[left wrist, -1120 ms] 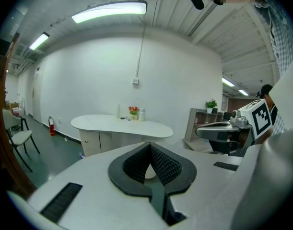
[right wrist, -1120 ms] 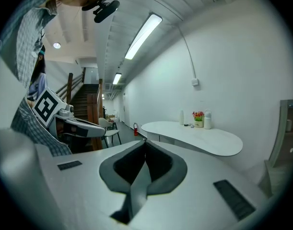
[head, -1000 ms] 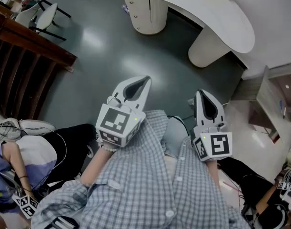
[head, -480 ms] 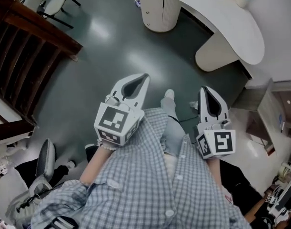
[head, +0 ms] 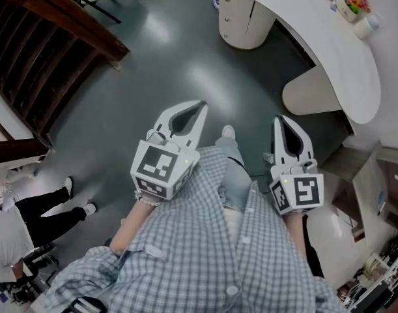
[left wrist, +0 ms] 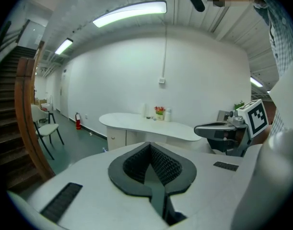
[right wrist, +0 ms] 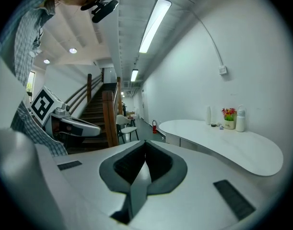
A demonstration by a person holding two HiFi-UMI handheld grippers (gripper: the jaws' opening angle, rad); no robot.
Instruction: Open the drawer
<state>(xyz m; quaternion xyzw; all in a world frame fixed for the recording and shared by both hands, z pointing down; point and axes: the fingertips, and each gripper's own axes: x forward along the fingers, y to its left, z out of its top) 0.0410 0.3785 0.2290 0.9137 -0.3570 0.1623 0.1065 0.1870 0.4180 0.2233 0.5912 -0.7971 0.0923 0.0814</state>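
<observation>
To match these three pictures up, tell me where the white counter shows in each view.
Head view: the counter is at top right and curves down the right side.
Left gripper view: the counter is in the centre, against the far wall.
Right gripper view: the counter is right of centre and runs toward the right edge.
Shared landmark: the flowers on the counter.

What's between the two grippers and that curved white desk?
Nothing but bare, shiny dark floor, plain in the head view; the desk stands just beyond it.
</observation>
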